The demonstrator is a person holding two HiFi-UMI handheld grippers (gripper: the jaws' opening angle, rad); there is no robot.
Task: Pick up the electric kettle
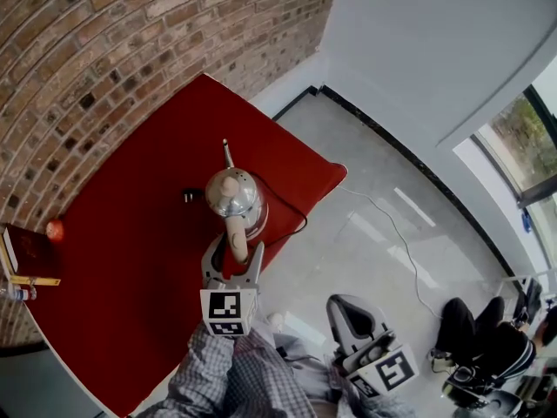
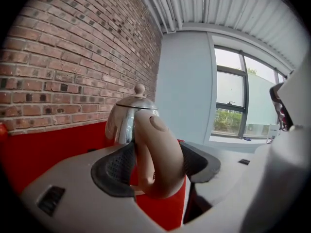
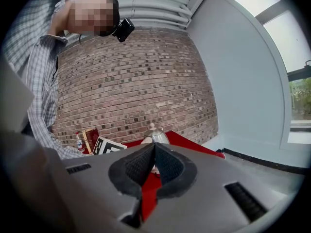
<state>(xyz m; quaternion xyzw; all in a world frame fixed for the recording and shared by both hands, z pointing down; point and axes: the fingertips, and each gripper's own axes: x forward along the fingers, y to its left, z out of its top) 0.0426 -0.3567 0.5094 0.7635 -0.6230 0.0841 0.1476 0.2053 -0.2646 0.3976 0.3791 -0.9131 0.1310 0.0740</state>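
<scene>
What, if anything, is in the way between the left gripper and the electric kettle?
Nothing visible. The left gripper has its jaws open on either side of the beige handle of the electric kettle, and no other object sits in between.

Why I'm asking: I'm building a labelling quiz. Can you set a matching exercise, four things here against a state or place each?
Things:
1. left tongs
2. right tongs
3. shiny steel electric kettle with beige handle
4. dark red book

States or places:
a. upright, mid red table
b. shut, empty
c. at the table's edge by the brick wall
d. open, the kettle's handle between them

Pairs: 1-d, 2-b, 3-a, 4-c.
</scene>
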